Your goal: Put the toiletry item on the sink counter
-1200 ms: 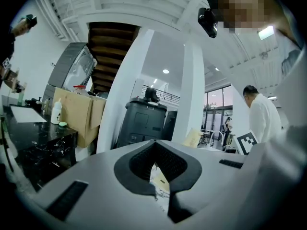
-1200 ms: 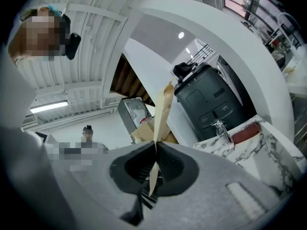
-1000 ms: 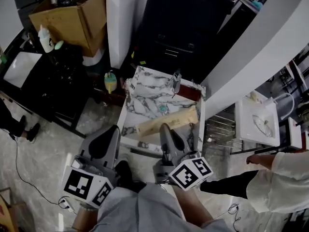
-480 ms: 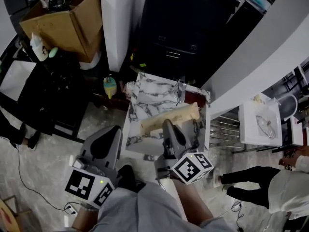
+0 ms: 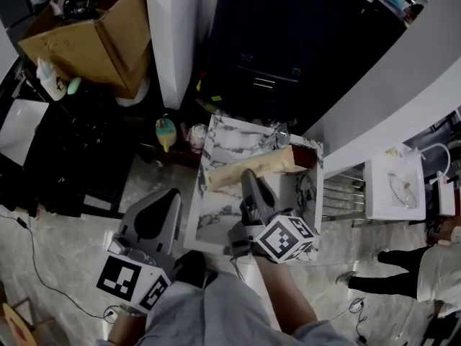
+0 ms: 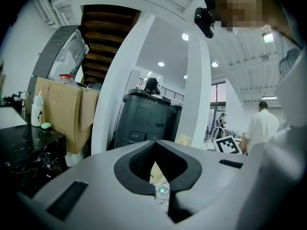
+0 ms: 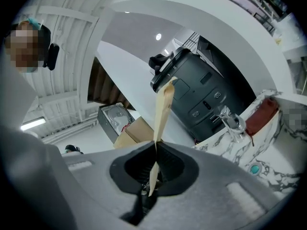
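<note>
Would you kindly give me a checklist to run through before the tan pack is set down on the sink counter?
1. Grip: right gripper shut on the tan pack: ok.
2. Pack over the marble counter: ok.
3. Bare marble under the pack: ok.
4. Gap between pack and counter: cannot tell.
5. Left gripper shut, empty, left of the counter: ok.
</note>
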The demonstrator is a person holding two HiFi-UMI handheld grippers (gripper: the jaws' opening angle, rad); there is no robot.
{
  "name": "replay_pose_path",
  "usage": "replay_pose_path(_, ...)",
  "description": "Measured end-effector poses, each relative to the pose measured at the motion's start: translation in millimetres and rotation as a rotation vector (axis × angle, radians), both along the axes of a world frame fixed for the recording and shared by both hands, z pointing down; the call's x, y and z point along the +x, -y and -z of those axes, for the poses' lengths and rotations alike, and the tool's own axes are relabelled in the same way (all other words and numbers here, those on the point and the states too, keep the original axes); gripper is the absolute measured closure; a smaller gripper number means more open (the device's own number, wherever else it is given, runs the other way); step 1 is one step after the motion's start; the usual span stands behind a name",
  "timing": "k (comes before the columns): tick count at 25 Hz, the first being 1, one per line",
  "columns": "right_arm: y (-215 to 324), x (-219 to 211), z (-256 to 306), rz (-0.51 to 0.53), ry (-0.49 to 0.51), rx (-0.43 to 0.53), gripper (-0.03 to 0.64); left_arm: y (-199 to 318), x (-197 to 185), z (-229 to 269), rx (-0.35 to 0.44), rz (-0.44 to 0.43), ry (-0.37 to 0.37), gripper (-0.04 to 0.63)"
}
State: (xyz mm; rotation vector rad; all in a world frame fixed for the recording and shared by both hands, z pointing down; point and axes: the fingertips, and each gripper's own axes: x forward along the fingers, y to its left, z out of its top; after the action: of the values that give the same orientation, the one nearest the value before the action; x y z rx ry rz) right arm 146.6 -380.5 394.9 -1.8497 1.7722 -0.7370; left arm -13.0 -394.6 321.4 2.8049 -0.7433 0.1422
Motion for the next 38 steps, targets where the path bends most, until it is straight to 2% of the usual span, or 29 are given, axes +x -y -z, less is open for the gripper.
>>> replay_pose_path(12,59.1,18.7,-47.8,-0.049,0.134,-0.034,0.615,34.9,2.8,-10.5,-0.025,-0.007,0.027,0.591)
replay_pose_path(24,99.3,40.6,-112.4,-0.131,0.326,-0.051,0.615,47.0,-0.8,-24.6,-0.043,-0.004,0.060,0.591)
replay_pose_path(38,108.2,75.3,-188.5,-0.282,0.479,-0.112,0.615,55.3,4.1,-38.0,-0.064,-0.017,0.075,0.591)
